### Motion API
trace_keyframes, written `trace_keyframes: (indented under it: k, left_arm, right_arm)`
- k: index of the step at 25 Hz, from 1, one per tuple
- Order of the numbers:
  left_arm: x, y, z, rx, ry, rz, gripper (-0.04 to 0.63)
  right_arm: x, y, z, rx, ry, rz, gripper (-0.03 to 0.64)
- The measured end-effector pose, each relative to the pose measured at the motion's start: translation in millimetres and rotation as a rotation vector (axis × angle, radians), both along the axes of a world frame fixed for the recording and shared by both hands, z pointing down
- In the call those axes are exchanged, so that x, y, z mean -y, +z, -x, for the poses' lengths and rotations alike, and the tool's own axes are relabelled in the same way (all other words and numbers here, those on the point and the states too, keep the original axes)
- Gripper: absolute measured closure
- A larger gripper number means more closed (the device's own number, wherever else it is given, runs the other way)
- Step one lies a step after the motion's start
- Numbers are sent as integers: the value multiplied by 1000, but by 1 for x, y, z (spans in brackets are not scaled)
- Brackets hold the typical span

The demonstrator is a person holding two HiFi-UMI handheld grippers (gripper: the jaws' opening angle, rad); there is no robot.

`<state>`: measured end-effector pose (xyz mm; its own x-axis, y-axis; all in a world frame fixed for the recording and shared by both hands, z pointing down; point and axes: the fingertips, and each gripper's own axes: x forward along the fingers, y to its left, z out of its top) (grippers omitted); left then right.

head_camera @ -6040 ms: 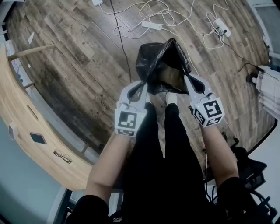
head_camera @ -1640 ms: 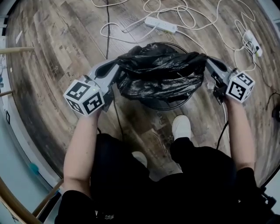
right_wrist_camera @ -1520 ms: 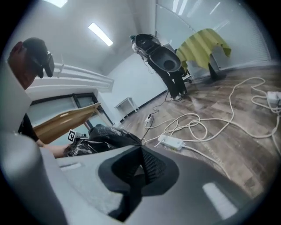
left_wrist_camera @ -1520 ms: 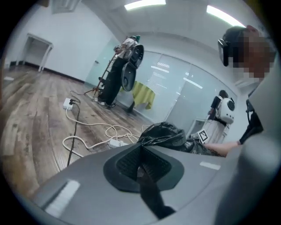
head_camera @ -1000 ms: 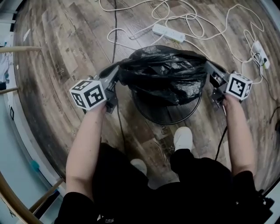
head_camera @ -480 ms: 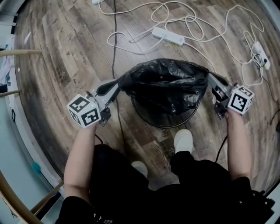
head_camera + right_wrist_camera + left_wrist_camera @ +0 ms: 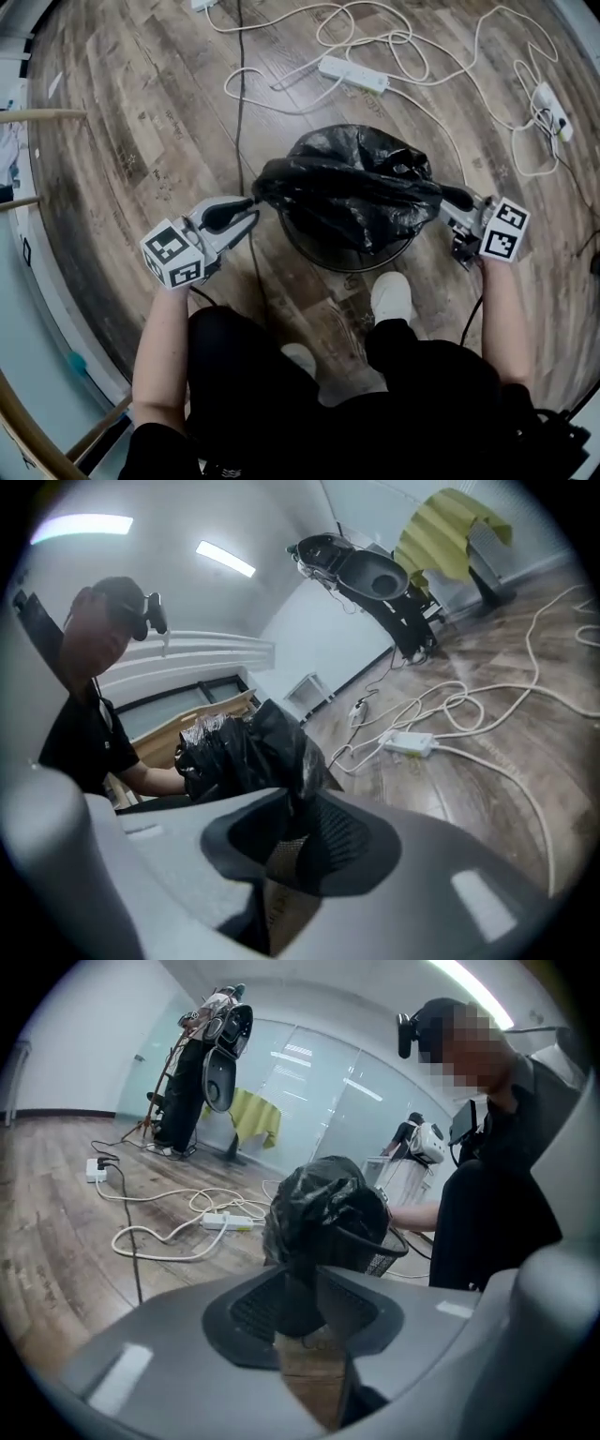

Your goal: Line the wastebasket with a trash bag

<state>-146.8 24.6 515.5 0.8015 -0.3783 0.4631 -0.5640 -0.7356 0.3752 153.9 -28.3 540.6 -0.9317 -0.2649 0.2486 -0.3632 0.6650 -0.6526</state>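
Observation:
A black trash bag (image 7: 352, 183) lies bunched over the top of a round black wire wastebasket (image 7: 347, 261) on the wood floor. My left gripper (image 7: 246, 214) is at the bag's left edge and its jaws are opening; a pulled-out corner of the film still hangs between them. On the right, my right gripper (image 7: 448, 199) is opening too, with the bag's right corner in its gap. In the left gripper view the bag (image 7: 328, 1213) droops into my left gripper (image 7: 314, 1288), with floor showing through the gap. The right gripper view shows the same for the bag (image 7: 248, 747) and my right gripper (image 7: 295, 832).
A white power strip (image 7: 352, 73) with looping white cables lies beyond the basket; a second strip (image 7: 548, 98) is at the far right. A black cable (image 7: 239, 112) runs down the floor left of the basket. My shoe (image 7: 391, 295) stands just behind the basket. Wooden furniture (image 7: 37, 117) lines the left edge.
Both grippers drew nearer to me and lower beside the basket, bringing the bag's mouth down round its rim. Both pairs of jaws have parted from shut.

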Motion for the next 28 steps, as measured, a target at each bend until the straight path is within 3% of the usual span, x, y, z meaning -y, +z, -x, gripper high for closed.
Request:
trace_keyframes:
  k: [2, 4, 7, 9, 12, 14, 19, 20, 21, 23, 25, 28]
  left_arm:
    - [-2, -3, 15, 26, -38, -7, 375]
    - [-2, -22, 27, 17, -84, -43, 364]
    - [6, -69, 32, -11, -131, -167, 365]
    - [15, -100, 19, -2, -107, -262, 365]
    - [33, -121, -16, 62, 5, -341, 348]
    - [45, -117, -38, 98, 78, -344, 310]
    - [54, -89, -74, 137, 205, -303, 299]
    - [53, -84, -78, 157, 226, -303, 311]
    - [50, -82, -80, 172, 243, -313, 369]
    - [39, -90, -83, 169, 276, -350, 570]
    - [21, -101, -84, 146, 323, -364, 588]
    - [-16, -102, -83, 146, 414, -325, 588]
  right_arm:
    - [9, -6, -16, -34, 67, -28, 468]
    - [18, -23, -35, -48, 137, -82, 442]
    - [29, -65, -54, -2, 209, -167, 442]
    - [23, -97, -43, 41, 147, -221, 442]
    - [-2, -125, 3, 6, -62, -299, 442]
    - [-12, -127, 29, -77, -164, -353, 442]
    - [-20, -100, 60, -277, -309, -421, 407]
    - [-21, -96, 63, -302, -326, -435, 407]
    - [-21, -94, 64, -318, -336, -455, 407]
    - [-23, -100, 66, -307, -329, -495, 506]
    - [-28, -115, 66, -252, -305, -517, 606]
    - [-46, -129, 68, -197, -330, -529, 611]
